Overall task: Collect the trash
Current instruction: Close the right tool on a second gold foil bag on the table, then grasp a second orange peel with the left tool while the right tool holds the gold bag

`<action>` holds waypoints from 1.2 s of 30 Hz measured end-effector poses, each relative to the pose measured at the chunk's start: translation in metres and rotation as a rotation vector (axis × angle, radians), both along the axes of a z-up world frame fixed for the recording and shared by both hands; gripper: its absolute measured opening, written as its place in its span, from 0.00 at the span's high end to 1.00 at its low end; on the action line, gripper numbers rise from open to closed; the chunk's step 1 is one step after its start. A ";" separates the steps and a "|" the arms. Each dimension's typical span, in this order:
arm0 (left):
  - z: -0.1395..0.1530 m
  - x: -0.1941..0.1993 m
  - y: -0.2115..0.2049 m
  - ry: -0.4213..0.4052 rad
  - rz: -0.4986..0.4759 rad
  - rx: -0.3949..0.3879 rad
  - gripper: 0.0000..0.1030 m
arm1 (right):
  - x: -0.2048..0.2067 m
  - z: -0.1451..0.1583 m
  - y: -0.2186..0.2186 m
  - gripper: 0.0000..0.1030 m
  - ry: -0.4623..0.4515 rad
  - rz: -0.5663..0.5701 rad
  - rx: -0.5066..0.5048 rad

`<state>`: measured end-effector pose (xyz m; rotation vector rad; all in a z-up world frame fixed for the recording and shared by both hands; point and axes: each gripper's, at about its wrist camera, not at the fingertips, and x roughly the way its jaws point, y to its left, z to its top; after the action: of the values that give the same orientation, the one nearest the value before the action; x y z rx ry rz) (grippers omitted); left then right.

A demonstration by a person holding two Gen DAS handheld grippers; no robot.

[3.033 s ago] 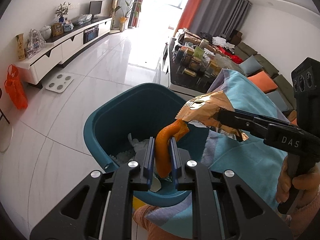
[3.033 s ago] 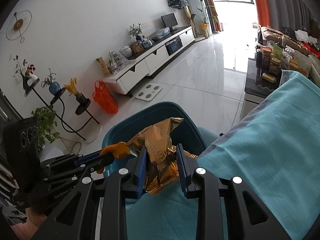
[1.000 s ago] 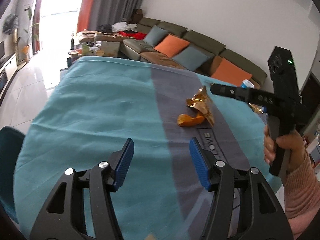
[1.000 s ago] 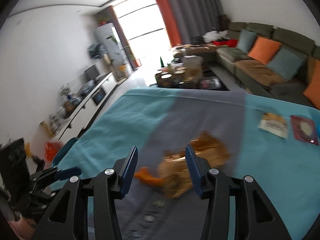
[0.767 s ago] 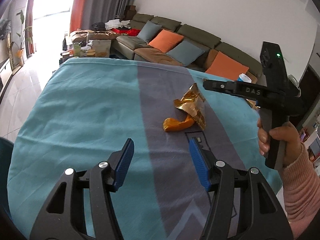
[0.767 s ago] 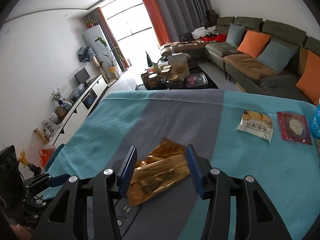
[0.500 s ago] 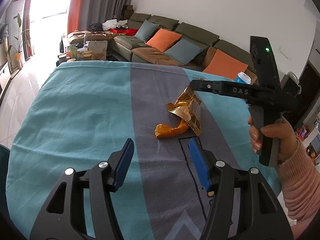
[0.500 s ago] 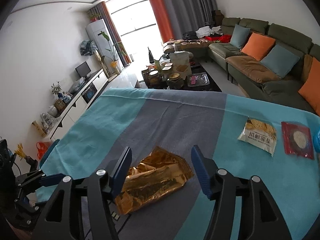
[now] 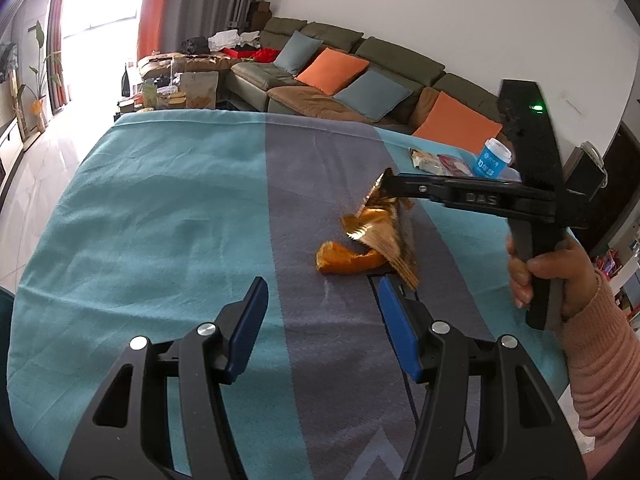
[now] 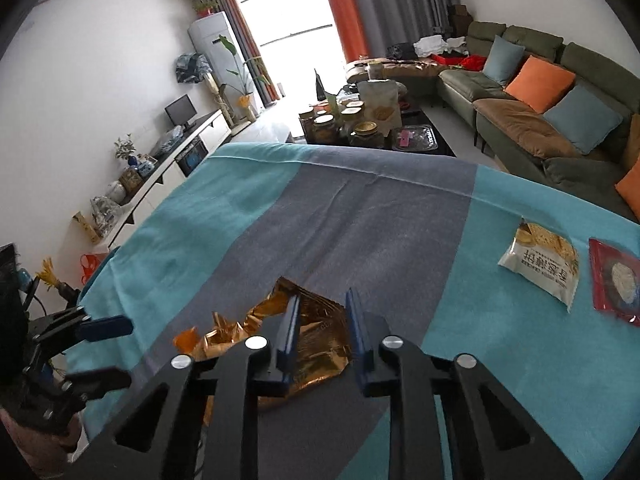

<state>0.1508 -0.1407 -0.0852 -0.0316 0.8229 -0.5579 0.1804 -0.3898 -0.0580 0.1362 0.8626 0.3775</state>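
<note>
1. Gold foil wrapper [image 10: 316, 340] lies crumpled on the grey stripe of the cloth-covered counter [image 9: 160, 216], with a piece of orange peel [image 9: 348, 263] touching its near edge.
2. The right tongs [image 10: 322, 334] straddle the wrapper, their blue pads narrowly apart on either side of it; whether they already pinch the foil cannot be told.
3. The left tongs [image 9: 320, 320] hover wide open and hold nothing, just short of the peel.
4. Farther along the teal part of the cloth lie a white snack packet [image 10: 540, 264] and a red packet [image 10: 616, 284], well apart from the wrapper, with a blue cup [image 9: 493, 159] near them.
</note>
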 end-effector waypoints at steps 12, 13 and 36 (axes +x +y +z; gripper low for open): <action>-0.009 0.019 -0.023 0.035 -0.040 0.046 0.45 | -0.026 0.004 -0.018 0.74 -0.007 -0.004 0.063; -0.010 0.022 -0.026 0.042 -0.044 0.055 0.45 | -0.026 0.003 -0.017 0.71 -0.007 -0.006 0.064; -0.021 0.039 -0.034 0.086 -0.067 0.053 0.44 | -0.003 0.001 0.004 0.67 0.016 0.176 0.043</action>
<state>0.1899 -0.1751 -0.1061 0.0213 0.9247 -0.6006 0.1774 -0.3860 -0.0572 0.1036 0.8851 0.5602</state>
